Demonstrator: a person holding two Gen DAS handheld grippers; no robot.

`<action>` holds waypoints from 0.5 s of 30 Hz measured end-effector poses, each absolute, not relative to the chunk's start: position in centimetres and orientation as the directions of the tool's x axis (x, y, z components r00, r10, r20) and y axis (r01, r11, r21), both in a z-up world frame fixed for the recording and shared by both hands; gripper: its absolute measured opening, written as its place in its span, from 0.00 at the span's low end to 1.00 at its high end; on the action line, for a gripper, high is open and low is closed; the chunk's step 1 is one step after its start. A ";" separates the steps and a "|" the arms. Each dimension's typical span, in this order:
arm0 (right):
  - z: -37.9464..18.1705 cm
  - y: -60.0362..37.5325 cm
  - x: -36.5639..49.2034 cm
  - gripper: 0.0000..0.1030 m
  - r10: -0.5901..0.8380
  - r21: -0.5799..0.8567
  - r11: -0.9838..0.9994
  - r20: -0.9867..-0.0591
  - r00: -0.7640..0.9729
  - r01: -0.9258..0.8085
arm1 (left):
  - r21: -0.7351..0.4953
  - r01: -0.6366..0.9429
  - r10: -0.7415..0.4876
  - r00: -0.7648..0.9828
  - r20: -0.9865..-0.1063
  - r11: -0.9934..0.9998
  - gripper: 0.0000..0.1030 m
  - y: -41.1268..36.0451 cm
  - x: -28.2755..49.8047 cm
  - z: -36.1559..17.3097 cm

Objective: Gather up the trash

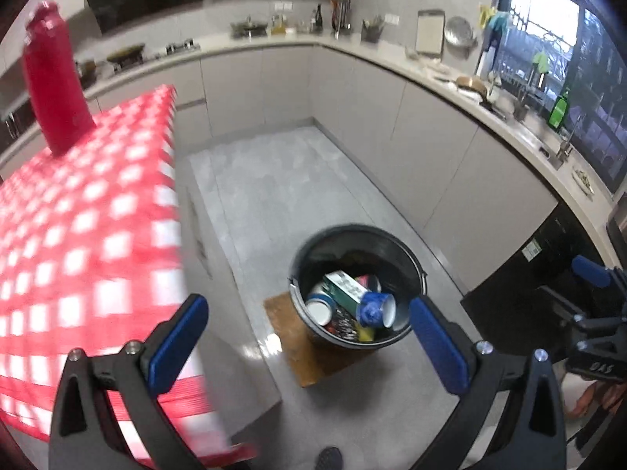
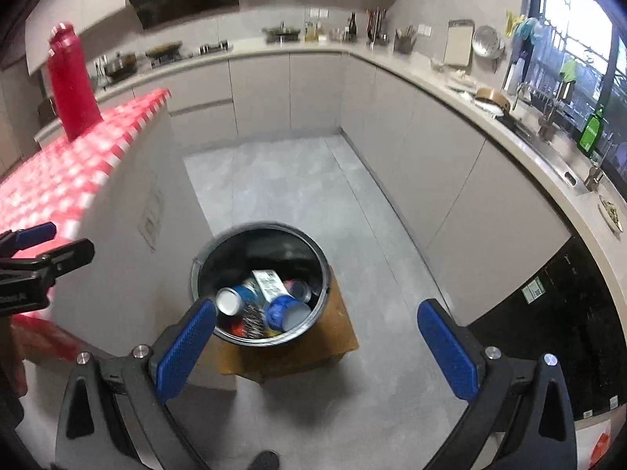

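A black bucket (image 1: pixel 407 252) (image 2: pixel 207 262) stands on a brown board (image 1: pixel 282 313) (image 2: pixel 337 337) on the grey floor. Inside lie cans, a green-and-white carton (image 1: pixel 345 288) (image 2: pixel 268 284) and a crumpled blue cup (image 1: pixel 372 307) (image 2: pixel 284 311). My left gripper (image 1: pixel 309 344) hangs open above the bucket, its blue pads wide apart and empty. My right gripper (image 2: pixel 317 348) is also open and empty, above and just right of the bucket. Each gripper shows at the edge of the other's view: the right gripper (image 1: pixel 595 313), the left gripper (image 2: pixel 35 258).
A table with a red-and-white checked cloth (image 1: pixel 78 235) (image 2: pixel 58 180) stands to the left, with a red bottle (image 1: pixel 55 78) (image 2: pixel 72 82) upright on it. Kitchen counters (image 1: pixel 392 58) (image 2: pixel 431 74) run along the back and right walls. A shoe tip (image 1: pixel 329 458) shows at the bottom.
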State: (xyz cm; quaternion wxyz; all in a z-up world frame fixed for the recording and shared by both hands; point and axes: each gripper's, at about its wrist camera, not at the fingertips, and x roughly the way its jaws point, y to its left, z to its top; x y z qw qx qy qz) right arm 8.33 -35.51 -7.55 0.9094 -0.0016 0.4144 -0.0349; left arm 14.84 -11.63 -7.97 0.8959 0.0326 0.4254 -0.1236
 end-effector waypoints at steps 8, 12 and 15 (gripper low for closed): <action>-2.7 -32.7 2.9 1.00 -0.086 0.016 0.990 -0.712 0.696 0.138 | -0.012 0.207 -0.152 0.678 -0.719 0.978 1.00 -8.1 11.1 -3.9; -1.0 -31.6 0.7 1.00 -0.099 0.029 0.986 -0.683 0.724 0.162 | 0.024 0.202 -0.136 0.741 -0.658 0.979 1.00 -7.5 8.5 -1.2; 0.0 -31.0 0.0 1.00 -0.104 0.016 0.988 -0.665 0.740 0.153 | 0.012 0.197 -0.145 0.762 -0.632 0.980 1.00 -7.0 7.9 0.3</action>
